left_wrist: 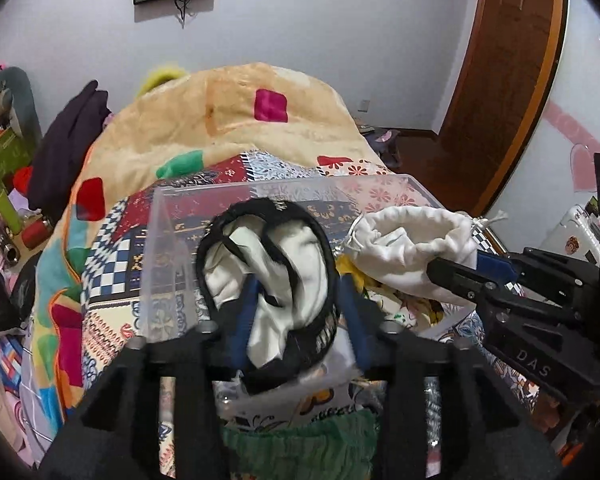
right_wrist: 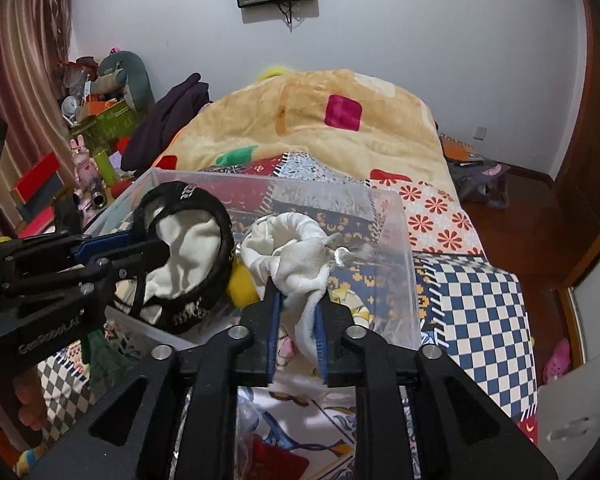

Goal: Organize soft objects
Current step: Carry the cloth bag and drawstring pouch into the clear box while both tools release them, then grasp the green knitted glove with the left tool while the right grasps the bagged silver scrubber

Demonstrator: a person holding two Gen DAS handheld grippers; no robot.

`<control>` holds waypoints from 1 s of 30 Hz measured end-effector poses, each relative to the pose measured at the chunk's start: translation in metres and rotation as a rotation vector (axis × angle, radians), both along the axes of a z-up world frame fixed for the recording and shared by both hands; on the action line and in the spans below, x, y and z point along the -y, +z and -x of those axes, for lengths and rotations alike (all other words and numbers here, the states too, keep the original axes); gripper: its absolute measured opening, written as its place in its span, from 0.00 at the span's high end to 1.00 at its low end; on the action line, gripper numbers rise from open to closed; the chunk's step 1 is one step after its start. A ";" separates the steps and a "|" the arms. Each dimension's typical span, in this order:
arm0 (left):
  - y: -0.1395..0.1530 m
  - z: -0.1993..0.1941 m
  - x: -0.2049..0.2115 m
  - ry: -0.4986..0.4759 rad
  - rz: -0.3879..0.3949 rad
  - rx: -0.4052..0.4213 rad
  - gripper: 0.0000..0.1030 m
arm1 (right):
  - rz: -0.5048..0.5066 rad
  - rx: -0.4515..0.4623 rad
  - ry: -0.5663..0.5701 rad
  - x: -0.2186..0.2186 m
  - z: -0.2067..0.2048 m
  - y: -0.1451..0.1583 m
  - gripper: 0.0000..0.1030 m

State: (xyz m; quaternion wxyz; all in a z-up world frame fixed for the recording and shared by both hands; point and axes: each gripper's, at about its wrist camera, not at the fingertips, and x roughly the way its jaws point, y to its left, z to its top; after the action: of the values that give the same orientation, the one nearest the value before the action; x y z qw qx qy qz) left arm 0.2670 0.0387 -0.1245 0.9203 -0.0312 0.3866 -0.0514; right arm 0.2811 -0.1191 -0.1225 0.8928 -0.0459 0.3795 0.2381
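**Left wrist view: two soft items over the clear bin, both ready to drop**

Left wrist view shows your left tongs (left_wrist: 300, 312) clamped on a black-rimmed hat w/ white lining (left_wrist: 268, 276), held above the clear plastic bin (left_wrist: 168, 240). Your right tongs (right_wrist: 298, 320) are pinched shut on a white drawstring pouch (right_wrist: 296, 256), also over the bin, just beside the hat.

To do this step well: lower each item past the bin rim before you let go, so neither catches on the wall. Release one at a time; the two are close together and may snag. Watch the pouch cord (right_wrist: 342, 258), it dangles & could hook the rim.

Looks: the hat is floppy, lining bunched up inside the stiff black band. The pouch is soft white cloth, mouth rolled open, body crumpled between the pads. Something yellow (right_wrist: 242, 284) already sits in the bin, under the hat. Bin rests on a patchwork bedspread (right_wrist: 480, 304).
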 end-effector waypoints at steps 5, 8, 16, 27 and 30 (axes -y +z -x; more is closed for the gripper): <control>0.011 0.020 0.005 -0.026 -0.028 0.039 0.42 | -0.005 0.023 0.001 0.008 0.011 0.006 0.59; 0.020 0.033 0.005 -0.030 -0.022 0.065 0.37 | -0.010 0.059 -0.016 0.016 0.022 0.014 0.46; 0.039 0.068 -0.004 0.013 0.013 0.129 0.09 | -0.073 0.116 -0.035 0.035 0.043 0.038 0.20; -0.008 0.090 -0.018 0.079 0.022 0.037 0.03 | -0.076 0.023 0.057 0.023 0.066 0.007 0.15; -0.030 0.089 -0.020 0.089 0.031 -0.018 0.03 | -0.062 -0.014 0.064 0.020 0.067 -0.007 0.15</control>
State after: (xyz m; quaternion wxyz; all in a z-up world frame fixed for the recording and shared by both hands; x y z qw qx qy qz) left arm 0.1776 0.0588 -0.1543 0.9176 -0.0629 0.3921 -0.0163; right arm 0.2139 -0.1388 -0.1297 0.8830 -0.0287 0.3766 0.2785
